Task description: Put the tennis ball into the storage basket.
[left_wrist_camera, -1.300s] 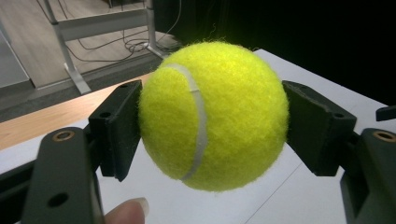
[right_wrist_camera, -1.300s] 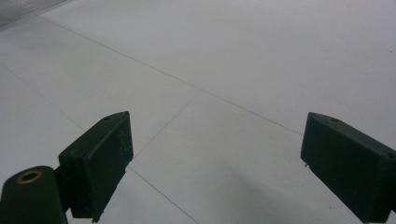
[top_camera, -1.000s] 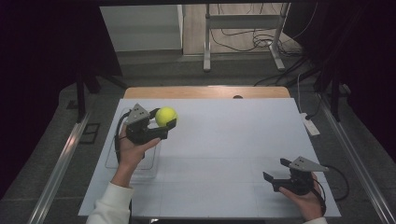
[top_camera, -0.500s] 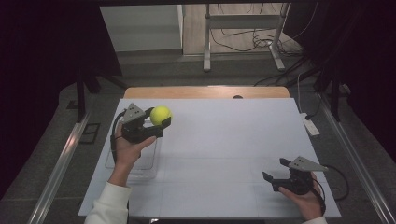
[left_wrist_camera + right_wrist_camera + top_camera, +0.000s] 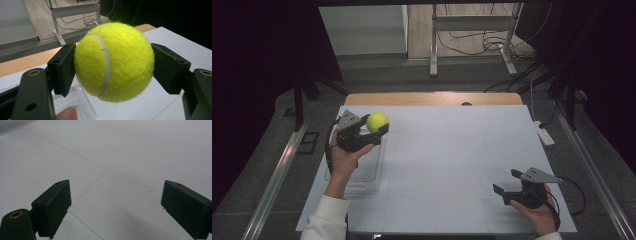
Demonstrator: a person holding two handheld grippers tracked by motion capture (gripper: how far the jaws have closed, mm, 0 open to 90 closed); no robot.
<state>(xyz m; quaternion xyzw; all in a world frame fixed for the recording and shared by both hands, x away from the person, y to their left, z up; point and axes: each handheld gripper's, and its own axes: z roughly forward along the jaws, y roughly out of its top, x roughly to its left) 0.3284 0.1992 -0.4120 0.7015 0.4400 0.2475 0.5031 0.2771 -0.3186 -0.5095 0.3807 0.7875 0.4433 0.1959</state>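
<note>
Covering the wooden table [image 5: 432, 98], white sheet [image 5: 452, 160]; dark room, metal stand [image 5: 472, 30] behind. Left claw [image 5: 371, 131] clamping tennis ball [image 5: 377, 121] above clear tray [image 5: 362, 172] near left edge; right claw [image 5: 507, 182] wide near right corner.

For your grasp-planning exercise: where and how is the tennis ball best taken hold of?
Across its widest middle, one pad on each opposite side, as the left gripper holds the tennis ball. It is round, so pads off the middle would probably slip.
</note>
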